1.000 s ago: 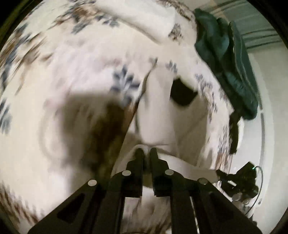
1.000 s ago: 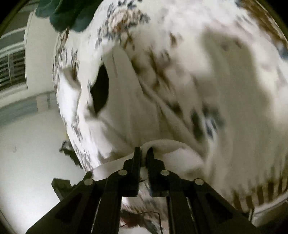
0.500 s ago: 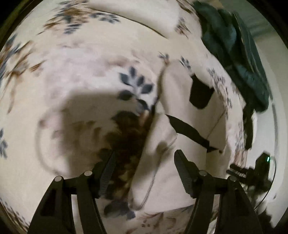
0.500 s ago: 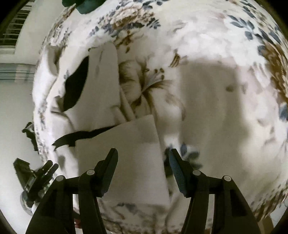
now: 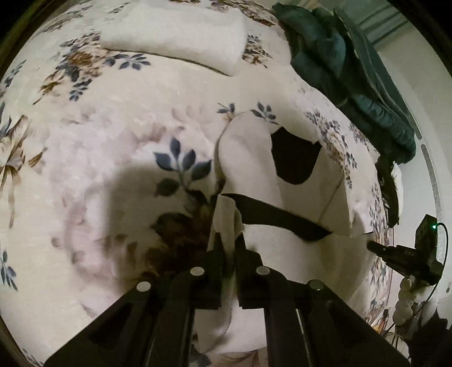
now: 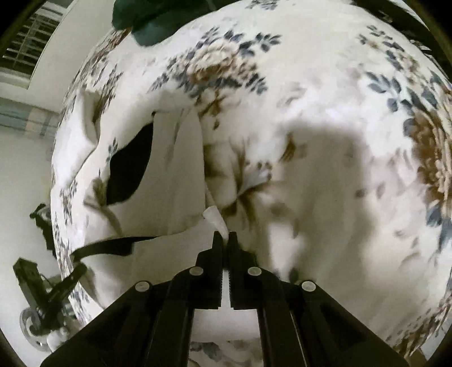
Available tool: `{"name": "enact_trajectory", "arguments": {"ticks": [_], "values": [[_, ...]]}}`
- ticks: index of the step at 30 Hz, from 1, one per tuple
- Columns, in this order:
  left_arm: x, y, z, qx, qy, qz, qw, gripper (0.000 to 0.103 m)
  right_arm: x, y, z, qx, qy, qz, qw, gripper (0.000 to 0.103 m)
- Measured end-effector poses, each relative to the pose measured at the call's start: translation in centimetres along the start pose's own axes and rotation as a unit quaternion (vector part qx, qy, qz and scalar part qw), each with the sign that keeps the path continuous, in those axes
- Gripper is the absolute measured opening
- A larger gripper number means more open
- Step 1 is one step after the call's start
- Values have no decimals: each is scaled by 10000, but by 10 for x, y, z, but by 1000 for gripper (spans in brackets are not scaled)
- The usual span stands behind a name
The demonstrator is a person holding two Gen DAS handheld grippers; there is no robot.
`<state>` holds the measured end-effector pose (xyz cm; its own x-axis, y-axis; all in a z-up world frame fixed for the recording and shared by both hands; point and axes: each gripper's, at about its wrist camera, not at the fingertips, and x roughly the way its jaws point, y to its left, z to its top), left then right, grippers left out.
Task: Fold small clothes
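A small white garment [image 5: 248, 158] with black patches lies partly folded on a floral bedspread [image 5: 113, 127]. In the left wrist view my left gripper [image 5: 230, 237] is shut on the folded garment's left edge, with cloth pinched between the jaws. In the right wrist view the same garment [image 6: 169, 183] lies left of centre. My right gripper [image 6: 224, 235] is shut on its right corner, and a white tip of cloth sticks up from between the jaws.
A folded white cloth [image 5: 175, 36] lies at the far side of the bed. A dark green garment heap [image 5: 347, 70] sits at the far right, and shows in the right wrist view [image 6: 147, 17] at top. The bed edge and a black device [image 5: 418, 259] are at right.
Half a second ago both grippers were open above the folded garment. Both have now closed on its near edge, left gripper on the left side, right gripper on the right corner.
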<state>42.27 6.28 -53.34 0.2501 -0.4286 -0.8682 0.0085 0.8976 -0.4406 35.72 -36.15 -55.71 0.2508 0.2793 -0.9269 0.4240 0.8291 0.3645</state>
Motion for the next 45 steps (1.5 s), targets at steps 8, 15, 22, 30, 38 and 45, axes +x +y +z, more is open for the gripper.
{"name": "enact_trajectory", "arguments": {"ticks": [8, 15, 22, 30, 38, 45], "values": [[22, 41, 13, -1117, 405, -629, 9909, 28, 26, -5, 9, 198, 470, -1, 9987, 26], [1, 38, -40, -1036, 554, -573, 9914, 56, 19, -34, -46, 633, 1091, 588, 9903, 54], [-10, 14, -6, -722, 366, -564, 9951, 66, 15, -18, -43, 675, 941, 293, 9928, 56], [39, -28, 107, 200, 341, 89, 9992, 72, 27, 56, 77, 104, 466, -64, 9988, 73], [121, -46, 158, 566, 925, 481, 9929, 72, 85, 99, 168, -579, 721, -239, 9954, 73], [136, -75, 156, 1721, 939, 663, 9784, 4, 140, 117, 189, -1202, 1458, -258, 9816, 30]]}}
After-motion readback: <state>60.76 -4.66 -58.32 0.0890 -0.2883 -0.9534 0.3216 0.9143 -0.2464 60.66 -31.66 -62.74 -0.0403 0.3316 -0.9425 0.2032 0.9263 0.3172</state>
